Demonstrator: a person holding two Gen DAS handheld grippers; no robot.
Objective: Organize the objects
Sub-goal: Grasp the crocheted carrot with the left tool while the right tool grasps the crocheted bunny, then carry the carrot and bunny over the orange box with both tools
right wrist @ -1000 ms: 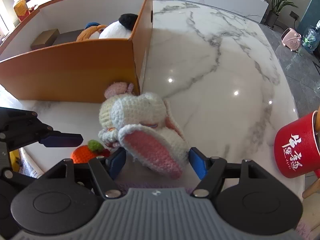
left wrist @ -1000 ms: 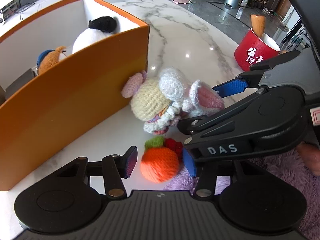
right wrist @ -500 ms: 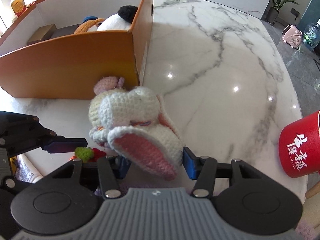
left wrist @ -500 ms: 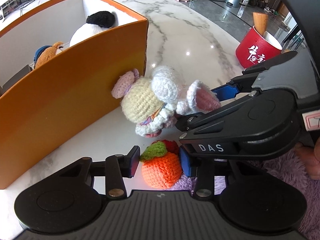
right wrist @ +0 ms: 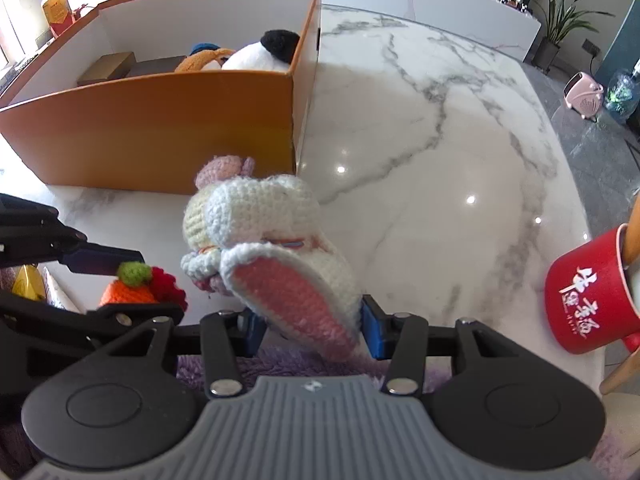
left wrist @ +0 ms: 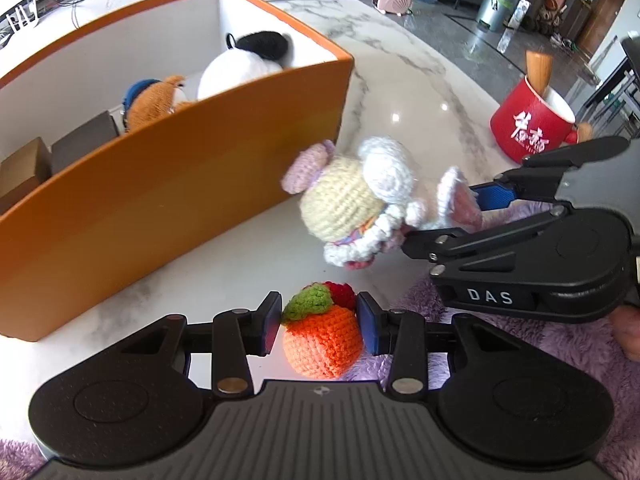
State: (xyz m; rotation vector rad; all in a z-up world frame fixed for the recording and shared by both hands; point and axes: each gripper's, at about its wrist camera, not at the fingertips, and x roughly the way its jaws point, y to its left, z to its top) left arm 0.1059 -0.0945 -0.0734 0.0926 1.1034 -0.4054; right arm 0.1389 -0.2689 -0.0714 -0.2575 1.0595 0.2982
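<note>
Left jaws closing on crochet orange (left wrist: 322, 338), right jaws closing on crochet rabbit (right wrist: 276, 248)

Occlusions
Orange box (left wrist: 168, 184) wall hides lower halves of panda plush (left wrist: 240, 68) and brown plush (left wrist: 154, 100); left end cropped.

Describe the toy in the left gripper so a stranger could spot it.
Find the big orange box on the marble table. In front of it, the left gripper is closing on a small crocheted orange fruit, green-leafed, unlike the larger white bunny beside it.
</note>
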